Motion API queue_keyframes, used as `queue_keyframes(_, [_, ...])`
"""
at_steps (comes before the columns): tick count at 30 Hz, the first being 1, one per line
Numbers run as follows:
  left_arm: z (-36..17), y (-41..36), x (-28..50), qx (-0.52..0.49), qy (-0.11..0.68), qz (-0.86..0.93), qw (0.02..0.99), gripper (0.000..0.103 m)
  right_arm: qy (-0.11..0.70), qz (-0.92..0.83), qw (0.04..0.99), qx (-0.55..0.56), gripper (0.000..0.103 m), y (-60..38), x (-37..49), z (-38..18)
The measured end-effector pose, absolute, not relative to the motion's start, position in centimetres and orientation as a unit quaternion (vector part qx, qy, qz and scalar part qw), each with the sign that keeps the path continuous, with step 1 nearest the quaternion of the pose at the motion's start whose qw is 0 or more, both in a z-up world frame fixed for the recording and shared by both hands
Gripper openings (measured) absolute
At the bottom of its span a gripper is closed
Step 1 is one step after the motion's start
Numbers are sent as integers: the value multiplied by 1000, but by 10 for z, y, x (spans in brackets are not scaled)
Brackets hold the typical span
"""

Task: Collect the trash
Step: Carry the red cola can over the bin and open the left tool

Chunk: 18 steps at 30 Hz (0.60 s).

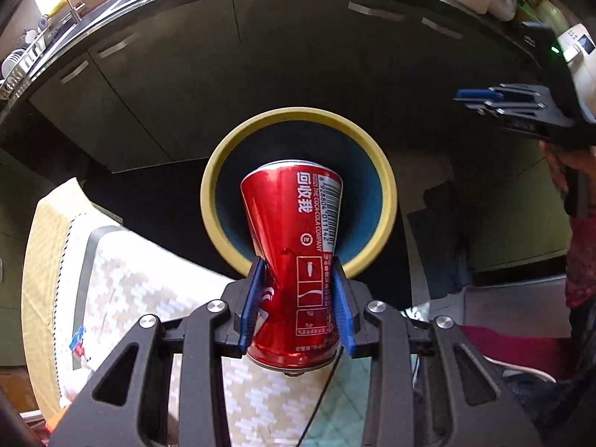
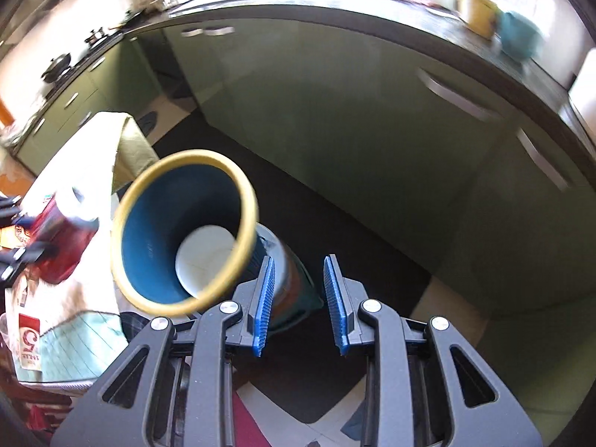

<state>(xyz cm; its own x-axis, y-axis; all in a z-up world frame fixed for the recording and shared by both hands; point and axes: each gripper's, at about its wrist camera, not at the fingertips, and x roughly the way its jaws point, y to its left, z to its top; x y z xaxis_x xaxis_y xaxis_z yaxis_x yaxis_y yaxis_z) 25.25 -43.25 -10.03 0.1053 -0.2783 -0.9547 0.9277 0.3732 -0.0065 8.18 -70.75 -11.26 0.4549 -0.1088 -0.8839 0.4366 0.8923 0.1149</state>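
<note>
Left wrist view: the left gripper (image 1: pixel 298 290) squeezes a dented red can (image 1: pixel 292 260) just in front of the bin (image 1: pixel 387 201) (yellow rim, blue inside) — dark cupboards (image 1: pixel 298 67) behind.

Right wrist view: the right gripper (image 2: pixel 300 305) is apart, holding nothing. The bin (image 2: pixel 149 231) looks blurry — something white lies at its bottom.

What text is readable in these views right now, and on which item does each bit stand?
"回收我": red Coca-Cola can held in the left tongs.
"THE COCA-COLA COMPANY": same can, beside it.
Barcode digits, partly legible, about "6 928804 011142": same can.
Fine print in the can's table: too small.
Large "6": red-and-white package on the table; its other print is blurred.
</note>
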Motion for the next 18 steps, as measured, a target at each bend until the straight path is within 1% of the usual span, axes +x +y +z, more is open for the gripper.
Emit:
queue_keyframes(4, [-131,-473,263,325,493,-445,673,34,492,-175,833,186,28,-723,62,-114])
queue_keyframes(7, [-149,-491,270,316,509,-437,671,34,494,-174,830,190,28,-725,58,-116])
queue_keyframes(10, [-163,-500,274,320,527,-426,662,41,497,-169,830,188,28,-722,68,-121])
queue_keyframes(14, [-151,-498,268,317,530,-434,656,43,500,-158,833,177,28,-710,81,-117])
queue_keyframes(17, [-118,-476,260,306,519,-441,665,43,501,-144,837,165,28,-695,93,-113])
queue_keyframes(18, [-104,-464,257,301,514,-442,671,45,502,-137,839,160,28,-688,98,-111])
